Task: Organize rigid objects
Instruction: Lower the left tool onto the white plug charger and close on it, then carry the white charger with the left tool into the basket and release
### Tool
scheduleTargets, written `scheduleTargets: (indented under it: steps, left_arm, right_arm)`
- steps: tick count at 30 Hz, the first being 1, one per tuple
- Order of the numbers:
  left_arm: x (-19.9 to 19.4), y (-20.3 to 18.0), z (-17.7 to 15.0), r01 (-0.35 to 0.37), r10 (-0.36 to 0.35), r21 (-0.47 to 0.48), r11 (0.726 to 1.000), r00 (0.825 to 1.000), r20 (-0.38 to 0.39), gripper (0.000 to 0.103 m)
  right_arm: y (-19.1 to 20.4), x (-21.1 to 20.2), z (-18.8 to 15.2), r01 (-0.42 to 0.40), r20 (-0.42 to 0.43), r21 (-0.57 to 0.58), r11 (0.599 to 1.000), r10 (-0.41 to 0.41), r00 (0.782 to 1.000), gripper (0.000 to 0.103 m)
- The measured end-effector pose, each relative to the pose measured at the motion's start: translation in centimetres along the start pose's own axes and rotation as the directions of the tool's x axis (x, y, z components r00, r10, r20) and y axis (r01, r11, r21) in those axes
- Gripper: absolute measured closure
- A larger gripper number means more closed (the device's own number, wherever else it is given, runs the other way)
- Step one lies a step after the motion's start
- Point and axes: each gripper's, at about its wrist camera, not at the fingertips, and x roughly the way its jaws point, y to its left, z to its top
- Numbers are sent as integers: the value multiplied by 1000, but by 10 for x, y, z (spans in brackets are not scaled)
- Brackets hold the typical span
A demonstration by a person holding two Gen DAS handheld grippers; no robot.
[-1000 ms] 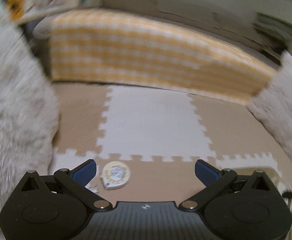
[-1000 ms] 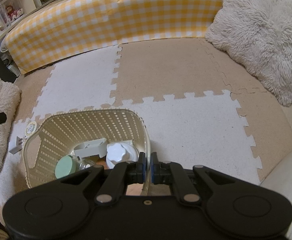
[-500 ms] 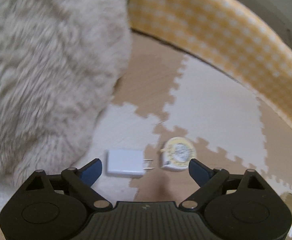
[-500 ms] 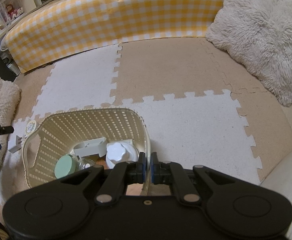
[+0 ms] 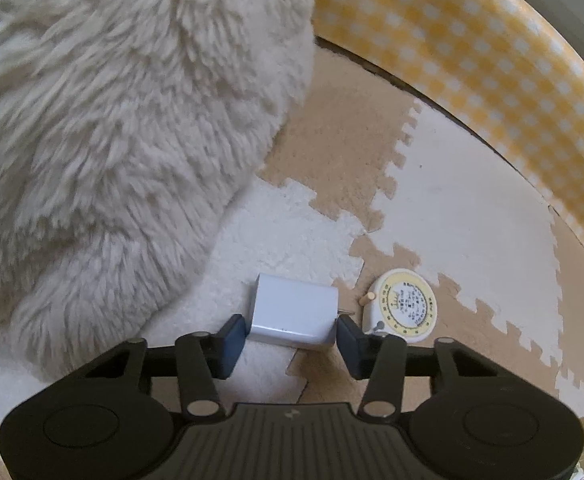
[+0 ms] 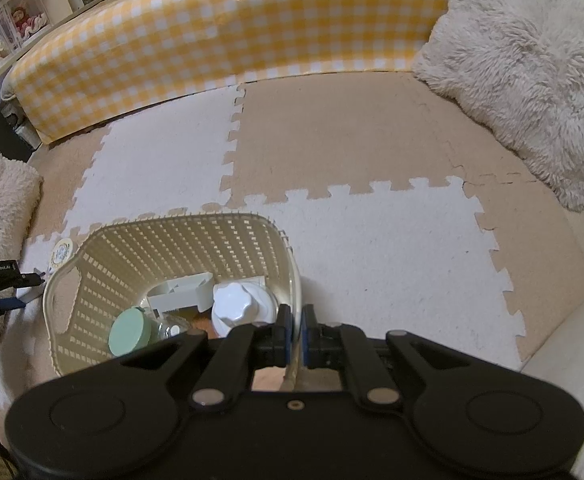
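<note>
Foam puzzle mats (image 6: 372, 248) in tan and white covered the floor, walled at the far edge by a yellow gingham bumper (image 6: 227, 36), with shaggy cream cushions (image 5: 111, 120) at both sides. On a white mat near the left cushion lay a white plug adapter (image 5: 292, 314). The left gripper (image 5: 292, 334) had its blue pads at the adapter's two sides, touching or very nearly so, apparently closing for a lift; a firm grip could not be confirmed. Just beside the adapter sat a round tape measure (image 5: 404, 304), probably next in line. The right gripper (image 6: 295, 330) was clamped on the near rim of the cream lattice basket (image 6: 171, 240), likely steadying it for incoming items. Inside lay a mint-lidded jar (image 6: 129, 330), a white knobbed lid (image 6: 237, 302) and a white plastic piece (image 6: 179, 290).
</note>
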Motion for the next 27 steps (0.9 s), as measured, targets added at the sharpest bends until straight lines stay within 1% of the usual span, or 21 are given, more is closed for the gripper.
scheduleTargets:
  steps: [4, 6, 9, 11, 13, 15, 18, 20, 23, 27]
  left_arm:
    - [-1, -1, 0, 11, -11, 4, 1000, 1000, -1, 53]
    - [-2, -2, -1, 26, -26, -11, 1000, 1000, -3, 53]
    - [-8, -5, 0, 63, -63, -35, 997, 998, 5, 53]
    - [-15, -7, 2, 101, -100, -60, 993, 995, 17, 53]
    - [-25, -11, 4, 143, -141, -76, 987, 989, 35, 53]
    - [-37, -16, 6, 181, -177, -69, 981, 982, 59, 53]
    - [-58, -32, 7, 244, -242, -15, 970, 966, 92, 53]
    - [-72, -44, 3, 297, -298, 23, 955, 950, 94, 53]
    - [-88, -61, -6, 372, -376, 71, 926, 924, 68, 53]
    - [-101, -83, -22, 445, -449, 110, 889, 893, 17, 53]
  right_arm:
    - [0, 0, 0, 0, 0, 0, 1000, 0, 1000, 97]
    - [0, 0, 0, 0, 0, 0, 1000, 0, 1000, 97]
    - [0, 0, 0, 0, 0, 1, 1000, 0, 1000, 97]
    - [0, 0, 0, 0, 0, 1, 1000, 0, 1000, 98]
    - [0, 0, 0, 0, 0, 0, 1000, 0, 1000, 98]
    - [0, 0, 0, 0, 0, 0, 1000, 0, 1000, 98]
    - [0, 0, 0, 0, 0, 0, 1000, 0, 1000, 97]
    - [0, 0, 0, 0, 0, 0, 1000, 0, 1000, 97]
    - [0, 0, 0, 0, -1, 0, 1000, 0, 1000, 98]
    - [0, 0, 0, 1, -1, -1, 1000, -1, 1000, 97]
